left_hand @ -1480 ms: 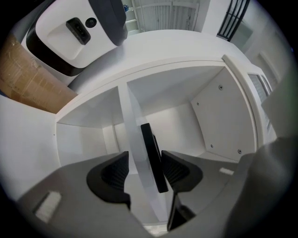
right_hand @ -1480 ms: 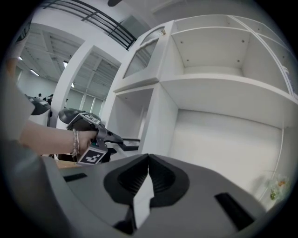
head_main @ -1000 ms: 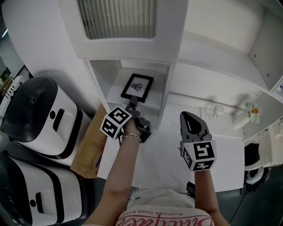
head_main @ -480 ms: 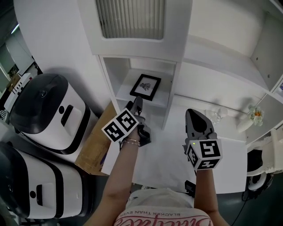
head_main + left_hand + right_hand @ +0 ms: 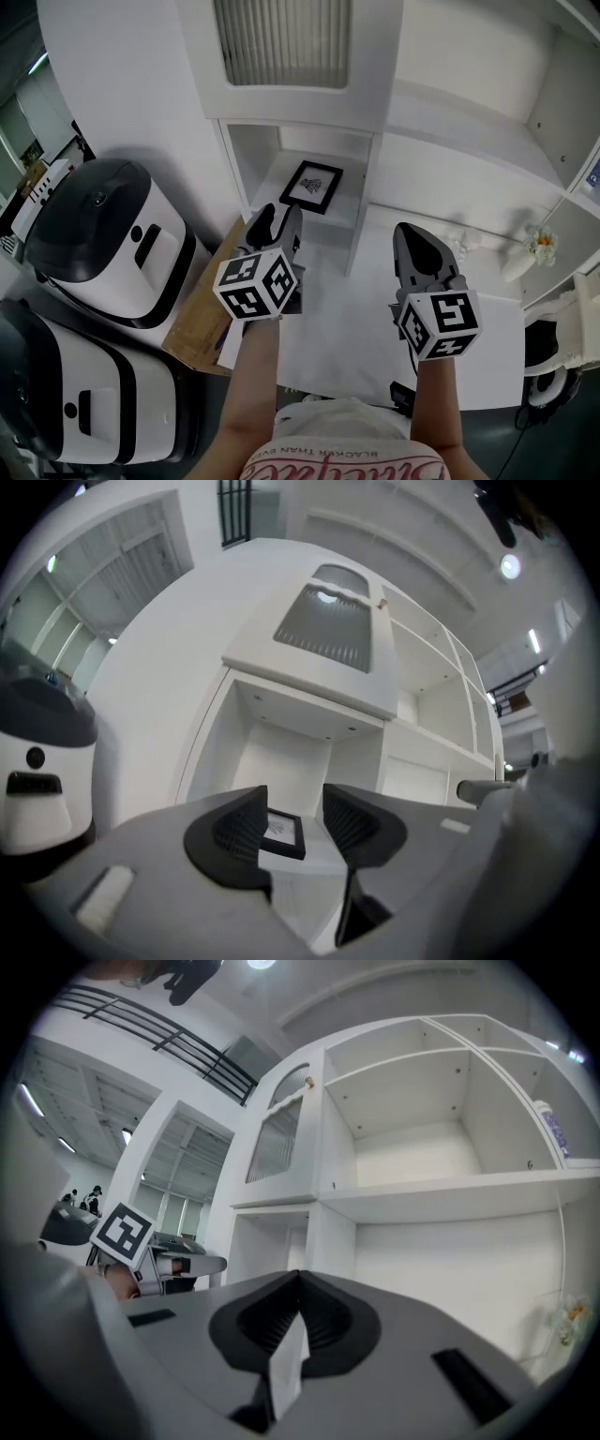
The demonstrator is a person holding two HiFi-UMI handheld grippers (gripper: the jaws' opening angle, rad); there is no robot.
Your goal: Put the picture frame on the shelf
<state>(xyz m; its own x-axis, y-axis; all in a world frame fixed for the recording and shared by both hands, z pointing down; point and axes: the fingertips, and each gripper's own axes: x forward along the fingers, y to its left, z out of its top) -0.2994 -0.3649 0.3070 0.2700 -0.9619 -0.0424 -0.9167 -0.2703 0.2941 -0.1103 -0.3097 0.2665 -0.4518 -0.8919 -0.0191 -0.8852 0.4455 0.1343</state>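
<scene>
The black picture frame (image 5: 312, 186) with a white print lies flat on the lower shelf (image 5: 330, 223) of the white cabinet. In the left gripper view the frame (image 5: 281, 833) shows small through the gap between the jaws. My left gripper (image 5: 277, 218) is open and empty, a short way in front of the shelf's front edge, apart from the frame. My right gripper (image 5: 413, 234) hovers over the white table to the right, jaws shut. In the right gripper view the gripper (image 5: 298, 1285) shows a thin white strip at the seam of its jaws.
Two black-and-white machines (image 5: 105, 234) (image 5: 70, 398) stand at the left, with a cardboard box (image 5: 200, 321) beside the white table (image 5: 361, 328). A louvered cabinet door (image 5: 281, 42) is above the shelf. A small flower (image 5: 540, 242) and a clear item (image 5: 465, 244) sit at the right.
My left gripper has let go of the frame, opened and drawn back from the shelf toward me. The frame stays on the shelf. The right gripper has hardly moved.
</scene>
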